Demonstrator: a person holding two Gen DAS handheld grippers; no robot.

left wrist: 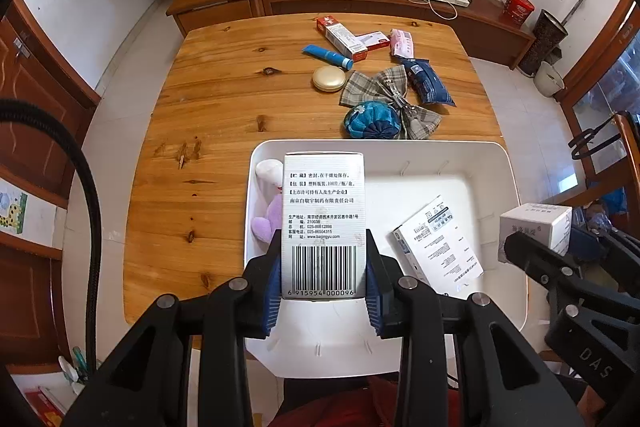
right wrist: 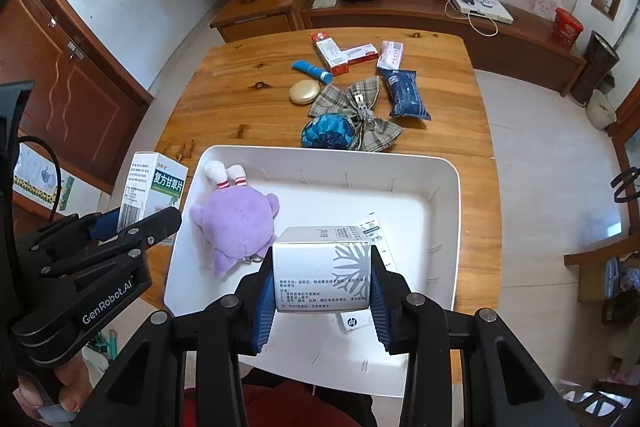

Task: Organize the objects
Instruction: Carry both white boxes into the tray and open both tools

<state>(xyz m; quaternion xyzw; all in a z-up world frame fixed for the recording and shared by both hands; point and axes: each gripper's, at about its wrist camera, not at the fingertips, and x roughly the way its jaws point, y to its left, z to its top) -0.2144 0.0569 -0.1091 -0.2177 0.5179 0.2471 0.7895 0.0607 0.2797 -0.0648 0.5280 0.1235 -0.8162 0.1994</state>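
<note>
Wrist views: 2 boxes (left wrist: pixel 323 223) (right wrist: pixel 322 277) (both gripped)

Six boxes (left wrist: pixel 323 223), one tray (left wrist: pixel 496 163), one plush (right wrist: pixel 236 223).

Black gripper (left wrist: pixel 324 267), blue pads (left wrist: pixel 272 291)

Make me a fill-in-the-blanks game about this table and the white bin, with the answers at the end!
1. The left gripper holds a box with a ____ printed on its near end.
2. The plush toy in the white bin is ____ in colour.
3. The right gripper holds a box printed with a grey ____.
4. The round gold compact lies on the ____, outside the bin.

Answers: barcode; purple; snowflake; table
</note>
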